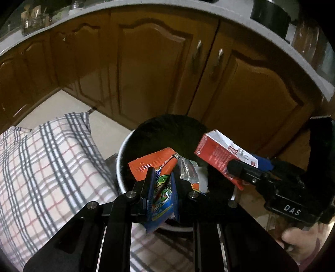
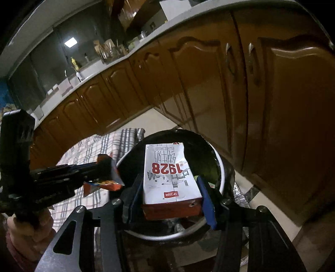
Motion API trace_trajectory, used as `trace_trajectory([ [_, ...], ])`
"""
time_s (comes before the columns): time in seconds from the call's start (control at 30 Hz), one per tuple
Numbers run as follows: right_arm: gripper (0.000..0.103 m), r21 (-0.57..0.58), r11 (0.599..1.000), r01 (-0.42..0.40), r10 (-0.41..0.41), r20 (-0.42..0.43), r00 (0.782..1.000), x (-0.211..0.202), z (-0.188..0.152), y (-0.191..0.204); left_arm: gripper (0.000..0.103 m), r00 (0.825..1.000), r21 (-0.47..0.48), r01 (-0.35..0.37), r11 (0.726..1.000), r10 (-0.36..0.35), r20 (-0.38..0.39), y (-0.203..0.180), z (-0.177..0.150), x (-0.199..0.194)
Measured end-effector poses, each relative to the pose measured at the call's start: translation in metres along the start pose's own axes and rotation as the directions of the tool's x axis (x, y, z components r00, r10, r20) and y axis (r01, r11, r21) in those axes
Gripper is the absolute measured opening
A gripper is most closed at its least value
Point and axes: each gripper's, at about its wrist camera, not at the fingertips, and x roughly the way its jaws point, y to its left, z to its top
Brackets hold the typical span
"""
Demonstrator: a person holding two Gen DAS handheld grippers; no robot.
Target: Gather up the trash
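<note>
My left gripper [image 1: 162, 177] is shut on an orange and blue snack wrapper [image 1: 153, 163] and holds it over the near rim of a round trash bin [image 1: 122, 146] lined with a black bag. My right gripper [image 2: 169, 186] is shut on a red and white milk carton [image 2: 167, 177] marked 1928, held over the same bin [image 2: 218, 161]. The carton [image 1: 217, 152] and right gripper [image 1: 249, 165] show at the right of the left wrist view. The left gripper [image 2: 113, 167] with the wrapper [image 2: 104, 185] shows at the left of the right wrist view. Crumpled silver and white trash [image 1: 188, 169] lies inside the bin.
A plaid cloth [image 1: 46, 167] covers a surface left of the bin. Brown kitchen cabinets [image 1: 157, 69] with a grey countertop [image 1: 240, 14] stand close behind the bin. Pale floor tiles [image 1: 69, 102] lie between them. Jars and bottles stand on the counter [image 2: 104, 52].
</note>
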Motion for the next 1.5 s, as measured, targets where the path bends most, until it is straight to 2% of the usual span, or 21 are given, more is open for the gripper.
trace_trajectory([
  [0.17, 0.051, 0.003, 1.0, 0.003, -0.003, -0.031, 1.0, 0.012, 0.001, -0.006, 0.014, 0.999, 0.0, -0.002, 1.0, 0.002, -0.034, 0.0, -0.003, 0.016],
  [0.53, 0.051, 0.002, 1.0, 0.004, -0.004, -0.052, 0.999, 0.021, 0.005, -0.013, 0.017, 0.998, -0.002, -0.011, 1.0, 0.011, -0.056, 0.0, -0.001, 0.027],
  [0.57, 0.052, 0.003, 1.0, 0.004, -0.003, -0.054, 0.999, 0.023, 0.006, -0.012, 0.021, 0.998, -0.004, -0.015, 1.0, 0.014, -0.057, -0.001, -0.001, 0.027],
  [0.63, 0.053, 0.01, 1.0, -0.001, 0.001, -0.056, 0.998, 0.023, 0.007, -0.013, 0.039, 0.998, -0.013, -0.019, 1.0, 0.018, -0.052, 0.0, -0.001, 0.027],
  [0.67, 0.056, 0.016, 1.0, -0.005, 0.006, -0.058, 0.998, 0.024, 0.006, -0.014, 0.051, 0.999, -0.02, -0.02, 1.0, 0.019, -0.045, 0.001, -0.001, 0.025],
  [0.7, 0.061, 0.024, 1.0, -0.009, 0.01, -0.059, 0.998, 0.023, 0.005, -0.015, 0.058, 0.999, -0.027, -0.025, 0.999, 0.024, -0.039, 0.002, -0.002, 0.023],
  [0.73, 0.063, 0.029, 0.999, -0.013, 0.014, -0.057, 0.998, 0.023, 0.005, -0.015, 0.059, 0.999, -0.033, -0.025, 0.999, 0.024, -0.034, 0.004, -0.003, 0.021],
  [0.93, 0.065, 0.079, 0.995, -0.056, 0.056, 0.004, 0.998, 0.007, -0.004, -0.018, 0.061, 1.0, -0.083, -0.001, 0.997, 0.002, 0.007, 0.014, -0.019, 0.0],
  [1.13, 0.076, 0.124, 0.986, -0.11, 0.099, 0.094, 0.991, -0.015, -0.019, -0.009, 0.065, 0.999, -0.146, 0.008, 0.989, -0.001, 0.052, 0.024, -0.047, -0.025],
  [1.2, 0.08, 0.142, 0.981, -0.13, 0.112, 0.128, 0.985, -0.023, -0.027, -0.003, 0.067, 0.997, -0.16, -0.005, 0.987, 0.017, 0.074, 0.028, -0.059, -0.037],
  [1.3, 0.081, 0.143, 0.981, -0.133, 0.11, 0.163, 0.981, -0.031, -0.038, 0.01, 0.074, 0.992, -0.187, -0.039, 0.982, 0.06, 0.108, 0.035, -0.077, -0.057],
  [1.5, 0.082, 0.135, 0.977, -0.163, 0.131, 0.219, 0.967, -0.045, -0.061, 0.039, 0.074, 0.981, -0.224, -0.086, 0.971, 0.122, 0.153, 0.051, -0.106, -0.091],
])
